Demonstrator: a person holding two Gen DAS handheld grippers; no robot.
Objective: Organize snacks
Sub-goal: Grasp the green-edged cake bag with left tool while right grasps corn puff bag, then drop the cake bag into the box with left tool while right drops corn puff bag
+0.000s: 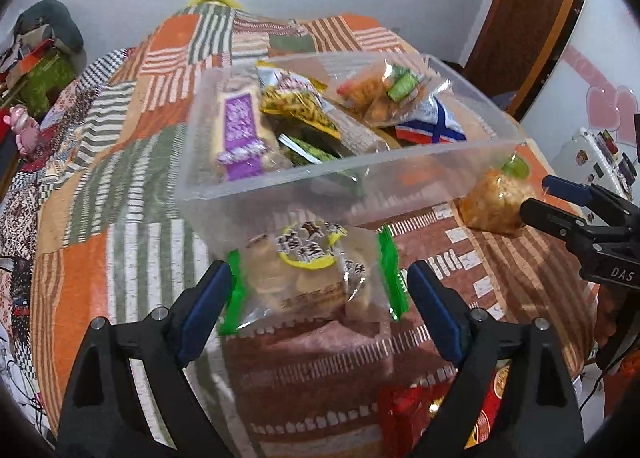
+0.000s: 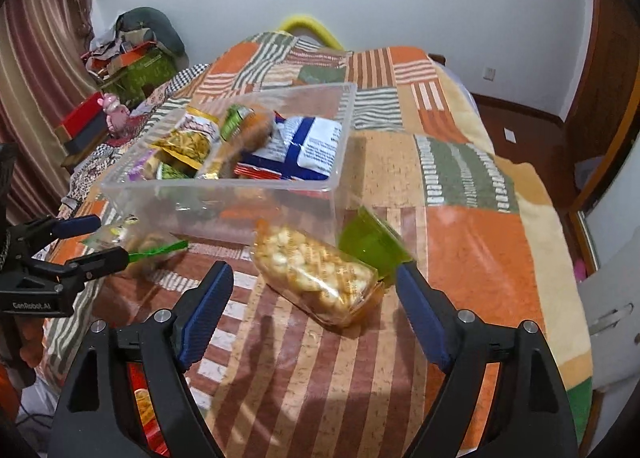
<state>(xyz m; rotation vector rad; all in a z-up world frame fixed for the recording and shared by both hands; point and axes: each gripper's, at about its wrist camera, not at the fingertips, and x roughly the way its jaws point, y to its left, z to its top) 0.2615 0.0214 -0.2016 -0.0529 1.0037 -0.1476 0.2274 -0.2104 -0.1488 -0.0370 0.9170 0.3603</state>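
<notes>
- Nearest thing: both grippers are spread wide, nothing pinched yet. The left gripper (image 1: 320, 298) has its fingers either side of a biscuit pack (image 1: 316, 278) with green ends, the left pad looks to be right at one green end. The right gripper (image 2: 316, 298) straddles a popcorn bag (image 2: 316, 278) with a green top, pads not on it as far as I can tell.
- So I'd say we're mid-pickup: two loose snacks lined up, each about to be grabbed. Next move probably needs both to close on crinkly wrappers, then lift over the rim of the bin (image 1: 348, 174).
- Both packs lie on the blanket (image 2: 480, 250) just in front of the clear bin, which already holds a bunch of snacks.
- View differences: the left camera shows a red pack (image 1: 404, 410) low down by its own finger, plus the purple wrapper (image 1: 240, 130) inside the bin. The right camera shows the blue-cross bag (image 2: 312, 150) much better, and the floor past the bed.
</notes>
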